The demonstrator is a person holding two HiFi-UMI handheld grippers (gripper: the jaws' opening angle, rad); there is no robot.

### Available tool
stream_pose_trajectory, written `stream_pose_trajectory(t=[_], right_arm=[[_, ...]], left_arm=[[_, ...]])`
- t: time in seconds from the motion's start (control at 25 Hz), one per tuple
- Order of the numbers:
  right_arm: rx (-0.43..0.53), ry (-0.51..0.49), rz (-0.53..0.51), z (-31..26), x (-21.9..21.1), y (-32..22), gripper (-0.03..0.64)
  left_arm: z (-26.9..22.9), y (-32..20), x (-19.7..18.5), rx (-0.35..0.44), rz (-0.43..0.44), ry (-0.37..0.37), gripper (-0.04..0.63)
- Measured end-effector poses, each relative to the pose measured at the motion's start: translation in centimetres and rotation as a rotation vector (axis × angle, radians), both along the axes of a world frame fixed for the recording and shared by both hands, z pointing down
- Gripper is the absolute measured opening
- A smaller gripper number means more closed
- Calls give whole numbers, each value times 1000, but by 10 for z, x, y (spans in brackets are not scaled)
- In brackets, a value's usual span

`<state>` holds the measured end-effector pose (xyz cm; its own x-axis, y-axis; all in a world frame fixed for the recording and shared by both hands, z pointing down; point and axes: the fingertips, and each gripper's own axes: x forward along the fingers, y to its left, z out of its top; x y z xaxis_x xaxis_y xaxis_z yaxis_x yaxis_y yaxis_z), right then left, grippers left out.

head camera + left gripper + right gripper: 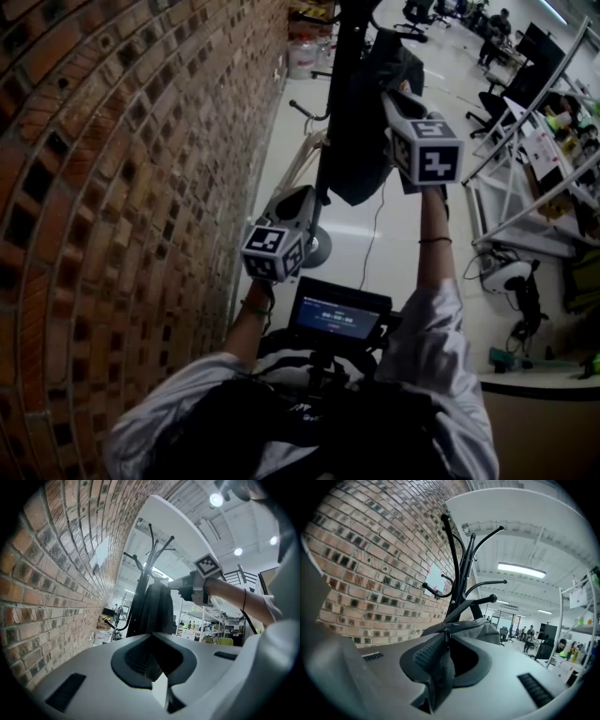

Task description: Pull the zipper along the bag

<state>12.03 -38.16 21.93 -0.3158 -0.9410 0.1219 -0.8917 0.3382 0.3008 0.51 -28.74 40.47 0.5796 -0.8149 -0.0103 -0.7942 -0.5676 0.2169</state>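
A dark bag (361, 122) hangs from a black coat rack (330, 141) beside the brick wall. My right gripper (386, 89) reaches the bag's upper part from the right. In the right gripper view its jaws (447, 637) pinch a fold of the bag's grey fabric (440, 667), with the small metal zipper pull (446, 633) at the jaw tips. My left gripper (314, 195) points up at the bag's lower edge. In the left gripper view the bag (152, 606) hangs straight ahead and its dark bottom corner runs down between the closed jaws (152, 637).
The brick wall (112, 187) fills the left side, close to the rack. The rack's round base (317, 249) stands on the pale floor. A small screen (337, 314) sits at my chest. White frames and desks (534, 178) with office chairs stand to the right.
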Motion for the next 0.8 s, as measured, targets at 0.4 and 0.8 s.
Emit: stream_pose_trajectory(t=[0.4,0.8], right_arm=[[10,-232,-38,-10,6,-5,41],[6,-449,-1,-8,14,1,44]], left_arm=[[1,-5,-6,7,-23,8,1],[2,-3,-1,0,-18,4,0]])
